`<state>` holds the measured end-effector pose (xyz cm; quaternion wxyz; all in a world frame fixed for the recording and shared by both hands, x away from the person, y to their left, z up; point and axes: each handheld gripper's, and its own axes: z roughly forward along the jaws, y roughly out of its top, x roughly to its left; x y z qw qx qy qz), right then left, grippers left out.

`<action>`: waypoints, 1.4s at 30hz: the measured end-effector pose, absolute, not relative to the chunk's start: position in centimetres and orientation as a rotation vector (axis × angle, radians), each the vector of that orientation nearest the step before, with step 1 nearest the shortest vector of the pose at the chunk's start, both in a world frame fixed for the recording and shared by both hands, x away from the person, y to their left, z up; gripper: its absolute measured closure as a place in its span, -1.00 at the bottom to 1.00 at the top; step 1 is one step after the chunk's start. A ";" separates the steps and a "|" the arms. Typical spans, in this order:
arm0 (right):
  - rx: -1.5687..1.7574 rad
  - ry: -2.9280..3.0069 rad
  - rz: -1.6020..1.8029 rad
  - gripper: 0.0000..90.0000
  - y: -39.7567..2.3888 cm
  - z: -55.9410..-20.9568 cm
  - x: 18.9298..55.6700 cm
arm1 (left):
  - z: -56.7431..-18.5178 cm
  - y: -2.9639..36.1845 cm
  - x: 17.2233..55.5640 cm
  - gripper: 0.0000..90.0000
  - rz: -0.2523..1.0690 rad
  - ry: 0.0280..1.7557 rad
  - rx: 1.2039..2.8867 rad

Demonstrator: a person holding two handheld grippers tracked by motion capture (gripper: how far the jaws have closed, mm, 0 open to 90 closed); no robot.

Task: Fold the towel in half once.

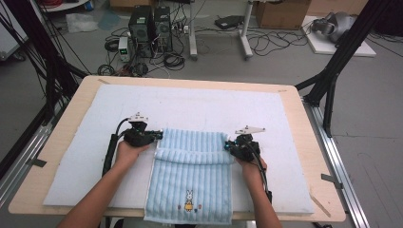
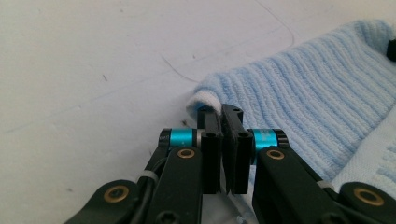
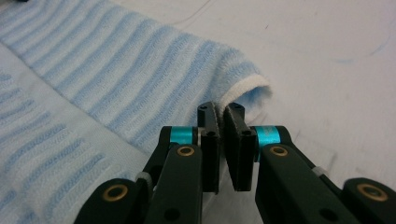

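Observation:
A light-blue striped towel (image 1: 192, 183) with a small rabbit picture (image 1: 188, 201) lies on the white mat, its near end hanging over the table's front edge. A raised fold (image 1: 190, 155) crosses it between the two grippers. My left gripper (image 1: 159, 135) is at the towel's left edge; in the left gripper view its jaws (image 2: 220, 112) are shut on the white-hemmed edge of the towel (image 2: 299, 88). My right gripper (image 1: 228, 146) is at the right edge; in the right gripper view its jaws (image 3: 220, 111) pinch the hemmed edge of the towel (image 3: 140, 79).
The white mat (image 1: 190, 102) covers most of the wooden table (image 1: 323, 190). Black frame posts (image 1: 332, 61) stand at both sides. Computer cases (image 1: 149, 26), cables and boxes sit on the floor beyond the far edge.

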<state>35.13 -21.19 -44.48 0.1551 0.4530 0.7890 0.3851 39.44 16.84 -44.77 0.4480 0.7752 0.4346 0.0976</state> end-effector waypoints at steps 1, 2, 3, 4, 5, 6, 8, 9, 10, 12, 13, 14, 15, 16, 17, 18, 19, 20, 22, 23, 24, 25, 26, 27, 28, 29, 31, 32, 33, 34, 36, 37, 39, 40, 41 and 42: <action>1.291 2.254 1.100 0.89 -21.1 -44.5 35.5 | -44.8 16.8 39.8 0.91 0.244 1.084 1.912; 1.294 2.243 1.107 0.89 -21.1 -44.5 35.8 | -44.7 16.8 40.2 0.91 0.245 1.088 1.912; 1.300 2.230 1.116 0.89 -21.1 -44.5 36.2 | -44.7 16.9 40.4 0.91 0.260 1.082 1.894; 1.314 2.221 1.121 0.89 -21.1 -44.5 36.6 | -44.6 17.0 40.8 0.91 0.256 1.086 1.900; 1.314 2.215 1.125 0.89 -21.1 -44.5 37.1 | -44.6 17.0 41.2 0.91 0.260 1.081 1.898; 1.315 2.210 1.124 0.89 -21.0 -44.4 37.5 | -44.5 17.1 41.4 0.91 0.270 1.073 1.887; 1.312 2.194 1.126 0.89 -20.9 -44.3 38.1 | -44.4 17.2 42.0 0.91 0.277 1.070 1.871; 1.315 2.191 1.122 0.89 -20.9 -44.2 38.5 | -44.4 17.2 42.2 0.91 0.286 1.066 1.859; 1.325 2.190 1.119 0.89 -20.8 -44.2 38.7 | -44.3 17.2 42.5 0.91 0.285 1.067 1.865; 1.336 2.178 1.124 0.89 -20.7 -44.1 39.5 | -44.3 17.2 43.1 0.91 0.286 1.072 1.868; 1.333 2.172 1.120 0.89 -20.7 -44.1 39.7 | -44.1 17.1 43.3 0.91 0.296 1.069 1.872; 1.335 2.169 1.118 0.89 -20.7 -44.1 40.0 | -44.0 17.0 43.5 0.91 0.305 1.065 1.866; 1.330 2.165 1.115 0.89 -20.7 -44.1 40.2 | -43.8 17.0 43.7 0.91 0.314 1.058 1.870; 1.336 2.161 1.115 0.89 -20.6 -44.0 40.4 | -43.7 17.0 44.0 0.91 0.317 1.055 1.873; 1.335 2.155 1.120 0.89 -20.7 -44.0 40.6 | -43.6 17.0 44.2 0.91 0.318 1.056 1.876; 1.337 2.152 1.124 0.89 -20.7 -44.0 40.8 | -43.6 17.0 44.4 0.91 0.323 1.055 1.881; 1.332 2.144 1.130 0.89 -20.7 -43.9 41.0 | -43.5 17.0 44.6 0.91 0.330 1.055 1.883; 1.323 2.134 1.138 0.89 -20.7 -43.9 41.1 | -43.5 17.0 44.8 0.91 0.336 1.056 1.877; 1.336 2.133 1.130 0.89 -20.5 -43.9 41.4 | -43.6 17.0 44.9 0.91 0.335 1.059 1.874; 1.330 2.135 1.125 0.88 -20.5 -44.0 41.5 | -43.8 17.0 44.9 0.90 0.329 1.066 1.881; 1.333 2.134 1.124 0.85 -20.4 -44.1 41.6 | -44.0 16.9 44.9 0.80 0.320 1.088 1.886; 1.338 2.137 1.118 0.73 -20.4 -44.2 41.6 | -44.2 16.9 44.8 0.55 0.318 1.100 1.890; 1.348 2.140 1.123 0.61 -20.5 -44.2 41.6 | -44.3 17.1 44.7 0.40 0.320 1.097 1.887; 1.364 2.141 1.137 0.54 -20.6 -44.3 41.6 | -44.4 17.2 44.5 0.39 0.324 1.099 1.882; 1.366 2.140 1.144 0.46 -20.7 -44.2 41.5 | -44.4 17.5 44.4 0.36 0.322 1.106 1.874; 1.367 2.135 1.142 0.39 -20.8 -44.2 41.4 | -44.4 17.7 44.2 0.31 0.313 1.111 1.857; 1.365 2.127 1.157 0.26 -21.1 -43.9 41.1 | -44.4 18.1 43.9 0.19 0.289 1.123 1.827; 1.375 2.127 1.163 0.22 -21.2 -43.7 40.9 | -44.3 18.3 43.7 0.19 0.276 1.117 1.836; 1.367 2.129 1.169 0.20 -21.4 -43.6 40.7 | -44.1 18.4 43.6 0.16 0.263 1.111 1.835; 1.363 2.131 1.173 0.17 -21.5 -43.5 40.5 | -44.0 18.5 43.3 0.14 0.261 1.099 1.823; 1.374 2.149 1.170 0.09 -21.9 -43.4 40.2 | -43.8 18.6 42.8 0.14 0.258 1.072 1.813; 1.378 2.162 1.176 0.08 -22.0 -43.3 40.0 | -43.8 18.6 42.6 0.14 0.253 1.057 1.815; 1.359 2.166 1.179 0.08 -22.3 -43.1 39.5 | -44.0 18.5 42.3 0.14 0.238 1.036 1.828; 1.357 2.166 1.194 0.06 -22.5 -43.0 39.2 | -44.1 18.4 42.0 0.13 0.226 1.027 1.833; 1.365 2.175 1.209 0.04 -22.7 -43.0 39.0 | -44.2 18.3 41.9 0.11 0.226 1.020 1.843; 1.369 2.189 1.220 0.04 -22.9 -43.0 38.8 | -44.2 18.1 41.7 0.10 0.223 1.013 1.857</action>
